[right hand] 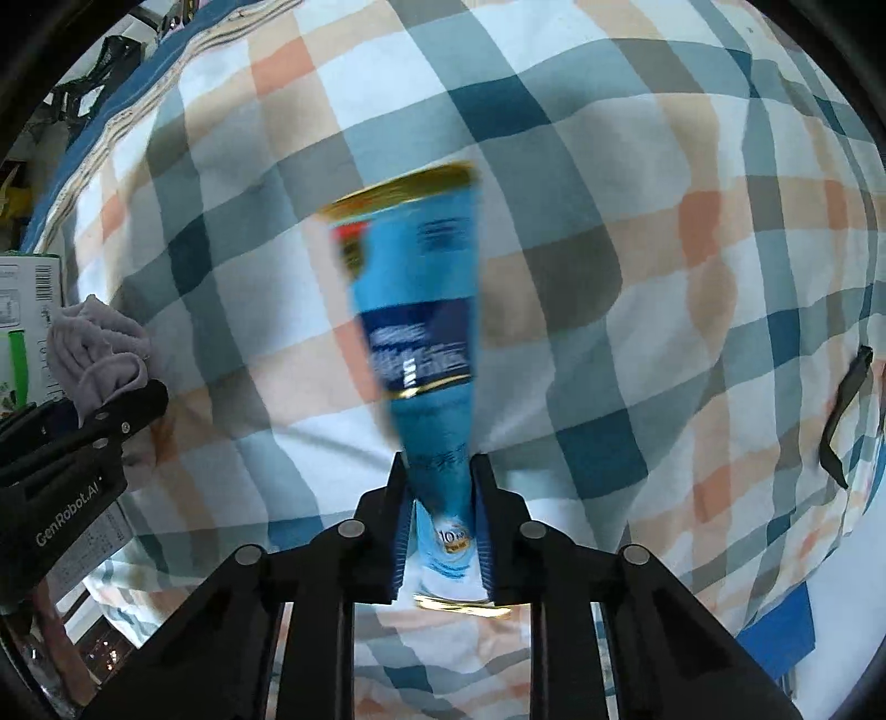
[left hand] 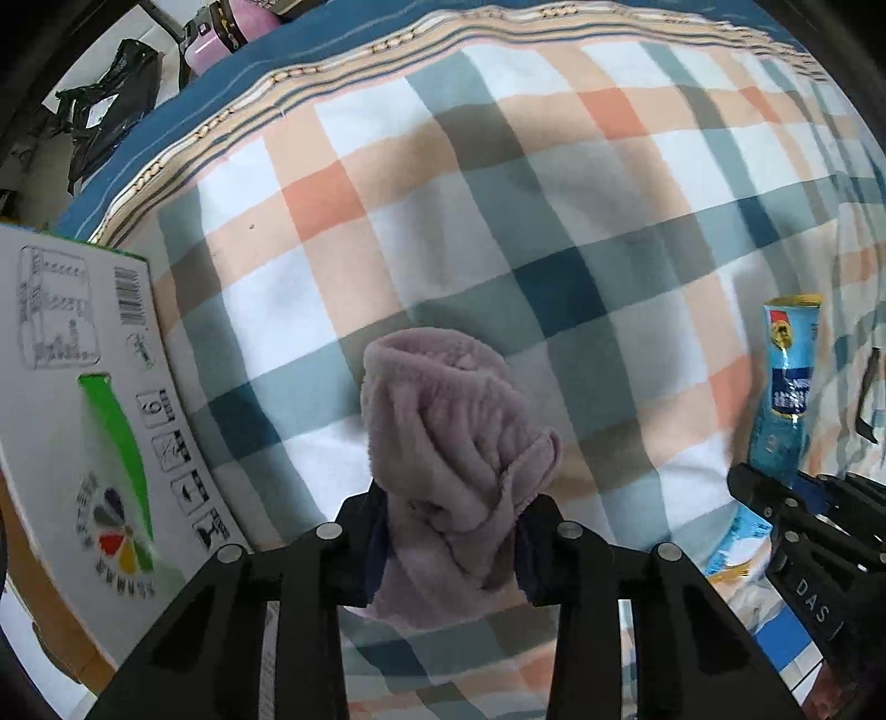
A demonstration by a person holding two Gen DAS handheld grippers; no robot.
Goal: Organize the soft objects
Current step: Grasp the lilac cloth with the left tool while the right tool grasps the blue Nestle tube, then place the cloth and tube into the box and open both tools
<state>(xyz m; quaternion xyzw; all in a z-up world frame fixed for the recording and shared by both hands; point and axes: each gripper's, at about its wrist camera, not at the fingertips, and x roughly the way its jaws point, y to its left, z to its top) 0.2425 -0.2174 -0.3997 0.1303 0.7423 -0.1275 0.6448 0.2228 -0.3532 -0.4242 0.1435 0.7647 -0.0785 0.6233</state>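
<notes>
My left gripper (left hand: 448,531) is shut on a bunched mauve fleece cloth (left hand: 451,443) and holds it above the plaid bedsheet (left hand: 498,194). The cloth also shows at the left of the right wrist view (right hand: 94,349), with the left gripper (right hand: 119,407) under it. My right gripper (right hand: 440,487) is shut on a soft blue packet with gold ends (right hand: 415,299), which sticks forward and is blurred. In the left wrist view the packet (left hand: 786,382) and the right gripper (left hand: 775,493) are at the right.
A white cardboard box with green print (left hand: 83,399) stands at the left, close beside the cloth. A dark strap-like item (right hand: 841,410) lies on the sheet at the right. Black bags (left hand: 105,111) and a pink object (left hand: 221,39) sit beyond the bed's far edge.
</notes>
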